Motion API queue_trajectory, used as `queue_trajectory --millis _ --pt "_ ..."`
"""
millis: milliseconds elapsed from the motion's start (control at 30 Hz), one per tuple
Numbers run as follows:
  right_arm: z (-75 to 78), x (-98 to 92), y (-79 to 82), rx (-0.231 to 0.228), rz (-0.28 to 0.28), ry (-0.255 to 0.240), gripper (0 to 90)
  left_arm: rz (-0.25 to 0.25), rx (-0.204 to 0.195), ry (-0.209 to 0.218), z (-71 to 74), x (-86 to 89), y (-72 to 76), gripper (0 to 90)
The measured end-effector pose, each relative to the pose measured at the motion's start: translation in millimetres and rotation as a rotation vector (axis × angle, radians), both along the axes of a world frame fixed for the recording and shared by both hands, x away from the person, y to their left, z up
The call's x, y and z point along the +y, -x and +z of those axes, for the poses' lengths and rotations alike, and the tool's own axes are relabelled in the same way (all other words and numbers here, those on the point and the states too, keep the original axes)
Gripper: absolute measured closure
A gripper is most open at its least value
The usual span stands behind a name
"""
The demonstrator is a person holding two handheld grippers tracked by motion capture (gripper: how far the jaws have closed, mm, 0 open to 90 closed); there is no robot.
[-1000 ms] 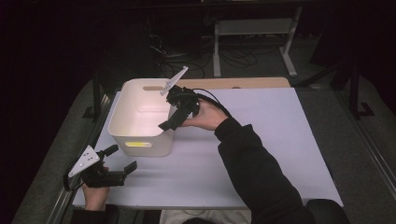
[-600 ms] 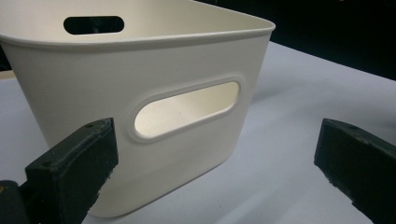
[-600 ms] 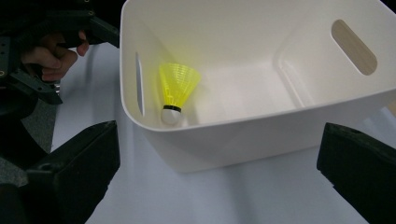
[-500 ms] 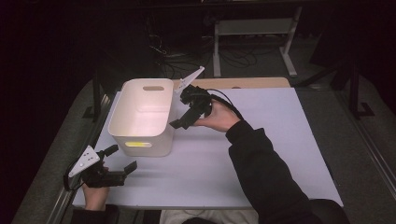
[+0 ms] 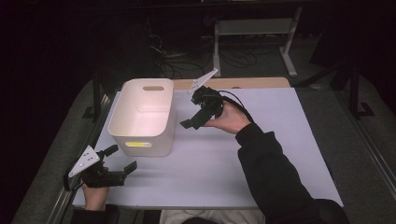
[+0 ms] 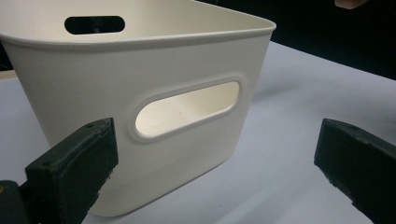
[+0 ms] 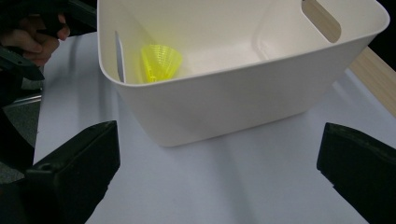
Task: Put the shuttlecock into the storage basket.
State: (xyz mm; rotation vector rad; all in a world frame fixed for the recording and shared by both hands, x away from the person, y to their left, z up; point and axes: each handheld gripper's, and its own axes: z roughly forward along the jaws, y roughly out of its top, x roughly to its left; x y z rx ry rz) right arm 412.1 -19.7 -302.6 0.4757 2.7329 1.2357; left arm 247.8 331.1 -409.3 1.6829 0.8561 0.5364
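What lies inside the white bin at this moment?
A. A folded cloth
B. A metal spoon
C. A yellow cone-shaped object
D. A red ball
C: the right gripper view looks down into the white bin, and a yellow cone-shaped object rests on its floor near the wall with the handle slot; no other item shows inside.

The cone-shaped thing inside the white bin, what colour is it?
Bright translucent yellow cone, best seen in the right gripper view.

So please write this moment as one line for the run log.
left tool: open, near bin front | right tool: open, beside bin | white bin: upright on table | yellow cone: inside bin
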Motion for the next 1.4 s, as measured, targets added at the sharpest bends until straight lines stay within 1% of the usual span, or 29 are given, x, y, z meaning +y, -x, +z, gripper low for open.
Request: queue_trajectory --millis 133,167,400,533,567,667,700,800,933,1067,1333,1400 --pt "-2.0 -5.5 0.8 0.002 -0.011 -0.001 0.0 0.001 -0.001 0.001 0.0 0.0 0.1 0.0" --pt "-3.5 -10.4 0.9 0.0 -0.018 -0.002 0.0 0.001 0.0 0.001 0.0 0.0 0.1 0.0" --pt "-9.5 -26.1 1.2 0.012 -0.044 -0.024 0.0 0.0 0.0 -0.001 0.0 0.0 0.0 0.0" --pt "-12.6 -31.5 1.8 0.011 -0.045 -0.032 0.0 0.001 0.001 -0.001 -0.1 0.0 0.1 0.0" --pt "-14.4 -34.5 2.9 0.018 -0.051 -0.037 0.0 0.001 0.001 0.0 0.0 0.0 0.1 0.0" --pt "-15.2 -35.6 2.9 0.015 -0.051 -0.037 0.0 0.001 0.001 -0.001 -0.1 0.0 0.0 0.0" --pt "-18.3 -39.7 4.3 0.017 -0.061 -0.039 0.0 0.002 0.001 0.0 -0.1 -0.1 0.1 0.0" --pt "-21.1 -44.3 6.3 0.003 -0.063 -0.036 0.0 0.002 0.001 0.0 -0.1 -0.1 0.1 0.0" --pt "-25.9 -52.1 8.7 0.007 -0.078 -0.056 0.0 0.002 0.001 -0.001 -0.1 -0.2 0.1 0.0" --pt "-30.3 -60.6 9.8 0.009 -0.092 -0.062 0.0 0.003 0.001 -0.001 -0.1 0.0 0.2 0.0" --pt "-33.8 -75.0 12.2 0.013 -0.112 -0.076 0.0 0.003 0.001 -0.002 -0.2 0.0 0.2 0.0" --pt "-34.4 -81.1 13.5 0.016 -0.125 -0.083 0.0 0.004 0.002 -0.002 -0.2 -0.1 0.2 0.0"
